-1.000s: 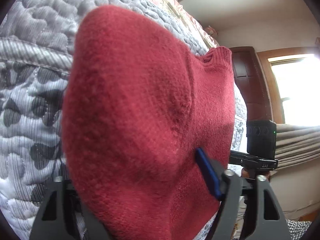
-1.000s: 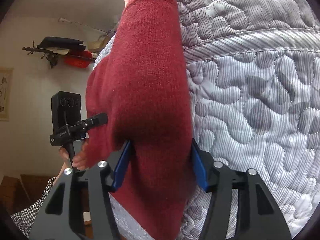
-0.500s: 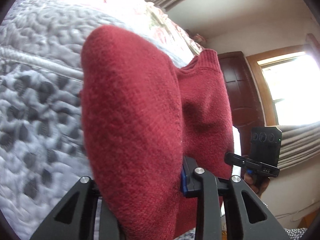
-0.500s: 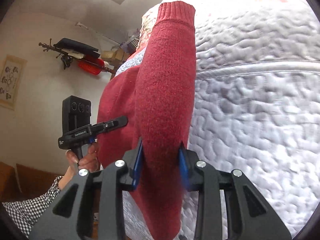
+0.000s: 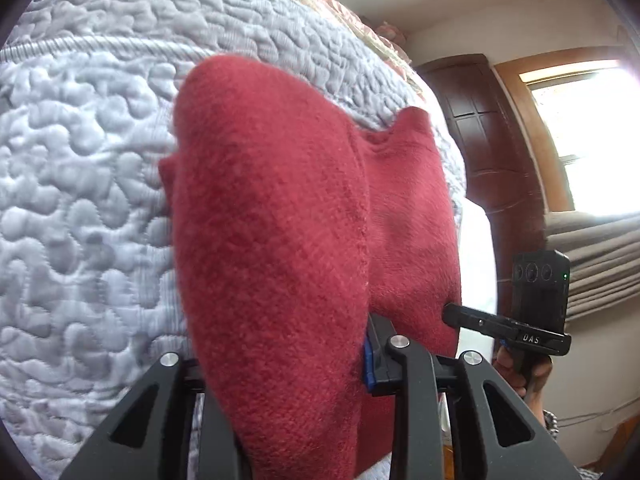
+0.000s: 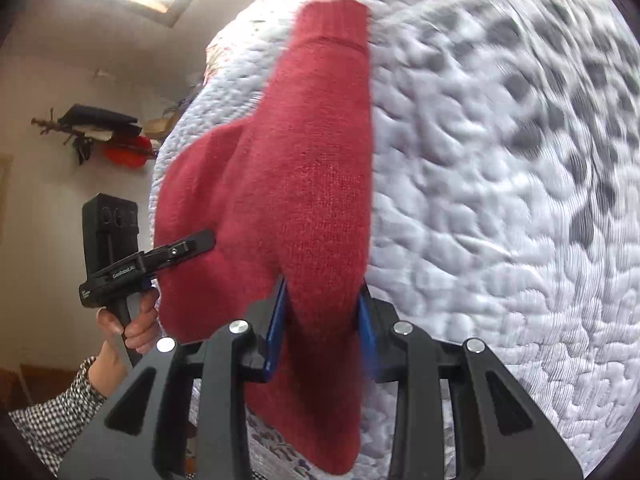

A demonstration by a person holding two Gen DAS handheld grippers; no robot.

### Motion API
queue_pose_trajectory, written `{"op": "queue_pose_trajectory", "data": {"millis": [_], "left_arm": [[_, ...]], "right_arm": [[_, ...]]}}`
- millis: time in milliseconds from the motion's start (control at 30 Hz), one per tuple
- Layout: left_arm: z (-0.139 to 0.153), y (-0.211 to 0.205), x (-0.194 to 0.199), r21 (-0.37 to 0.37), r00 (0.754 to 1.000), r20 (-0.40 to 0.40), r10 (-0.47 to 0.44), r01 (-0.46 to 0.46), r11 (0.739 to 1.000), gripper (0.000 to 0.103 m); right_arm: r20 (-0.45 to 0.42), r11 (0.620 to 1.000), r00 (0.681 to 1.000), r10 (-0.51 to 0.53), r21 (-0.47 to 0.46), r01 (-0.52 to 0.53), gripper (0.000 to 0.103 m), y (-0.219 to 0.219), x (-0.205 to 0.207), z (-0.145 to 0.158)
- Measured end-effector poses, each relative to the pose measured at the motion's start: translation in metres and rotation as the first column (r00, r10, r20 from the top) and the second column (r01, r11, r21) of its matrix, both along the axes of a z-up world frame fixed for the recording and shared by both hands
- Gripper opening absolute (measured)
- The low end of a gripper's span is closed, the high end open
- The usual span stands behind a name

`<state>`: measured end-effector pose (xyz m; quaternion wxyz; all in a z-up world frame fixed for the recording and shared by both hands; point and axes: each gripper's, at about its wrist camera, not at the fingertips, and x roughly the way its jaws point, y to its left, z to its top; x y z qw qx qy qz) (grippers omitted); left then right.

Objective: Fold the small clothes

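A small red knit sweater [image 5: 280, 240] hangs stretched between both grippers above the grey quilted bedspread [image 5: 88, 184]. My left gripper [image 5: 288, 364] is shut on a thick fold of it; the knit covers the left finger, and only the blue pad of the right finger [image 5: 370, 360] shows. In the right wrist view my right gripper [image 6: 322, 332] is shut on a sleeve of the red sweater [image 6: 316, 184], whose ribbed cuff [image 6: 334, 20] points away. Each view shows the other gripper at the sweater's far edge: right gripper [image 5: 448, 312], left gripper [image 6: 208, 238].
The quilted bedspread [image 6: 500, 200] fills most of both views. A dark wooden door [image 5: 492, 140] and bright window [image 5: 580, 136] stand to the right in the left wrist view. A hand [image 6: 132, 324] in a checked sleeve holds the left gripper. A wall rack with dark and red items [image 6: 100, 136] hangs behind.
Both grippers have swung with the sweater still clamped; the bedspread has shifted and blurred in the right wrist view, and the cuff now sits further from the top edge.
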<state>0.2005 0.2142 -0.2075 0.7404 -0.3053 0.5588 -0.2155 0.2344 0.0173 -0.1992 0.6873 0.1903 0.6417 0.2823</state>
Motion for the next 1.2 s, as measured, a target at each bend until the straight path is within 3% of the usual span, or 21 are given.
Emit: {"op": "queue_pose_trajectory", "data": {"millis": [167, 300, 400, 467, 600, 667, 733, 833, 967, 1200], "left_arm": [[-0.005, -0.002, -0.006, 0.016, 0.999, -0.012, 0.039, -0.039, 0.999, 0.043], [0.015, 0.001, -0.030, 0.100, 0.997, -0.019, 0.075, -0.073, 0.992, 0.048], [0.036, 0.004, -0.060, 0.191, 0.996, 0.024, 0.090, -0.093, 0.977, 0.053], [0.046, 0.002, -0.087, 0.261, 0.995, 0.062, 0.073, -0.087, 0.962, 0.054], [0.045, 0.003, -0.124, 0.328, 0.995, 0.082, 0.058, -0.082, 0.941, 0.055], [0.035, 0.006, -0.134, 0.348, 0.995, 0.065, 0.071, -0.090, 0.933, 0.055], [0.025, 0.006, -0.135, 0.349, 0.994, 0.048, 0.100, -0.110, 0.931, 0.055], [0.022, 0.016, -0.139, 0.308, 0.987, 0.036, 0.157, -0.161, 0.938, 0.055], [0.025, 0.021, -0.153, 0.346, 0.987, 0.063, 0.146, -0.159, 0.925, 0.055], [0.010, 0.014, -0.155, 0.381, 0.990, 0.047, 0.133, -0.141, 0.914, 0.057]], "right_arm": [[0.005, 0.998, 1.000, -0.015, 0.061, 0.015, 0.039, -0.009, -0.005, -0.013], [0.045, 1.000, 0.999, 0.008, 0.015, -0.009, 0.053, -0.002, -0.016, 0.005], [0.063, 0.999, 0.997, 0.033, -0.008, -0.033, 0.061, -0.001, -0.036, 0.013], [0.063, 0.998, 0.996, 0.058, -0.030, -0.056, 0.061, 0.001, -0.051, 0.013], [0.021, 0.995, 0.996, 0.087, -0.060, -0.086, 0.061, 0.005, -0.079, -0.004], [-0.012, 0.994, 0.996, 0.091, -0.064, -0.092, 0.056, 0.007, -0.088, -0.018], [-0.057, 0.996, 0.995, 0.082, -0.026, -0.084, 0.031, 0.010, -0.091, -0.026], [-0.021, 0.994, 0.995, 0.102, -0.024, -0.102, 0.020, 0.017, -0.091, -0.014], [0.040, 0.989, 0.991, 0.126, -0.081, -0.123, 0.018, 0.019, -0.097, 0.004], [0.022, 0.986, 0.994, 0.107, -0.132, -0.103, 0.019, 0.038, -0.100, -0.016]]}}
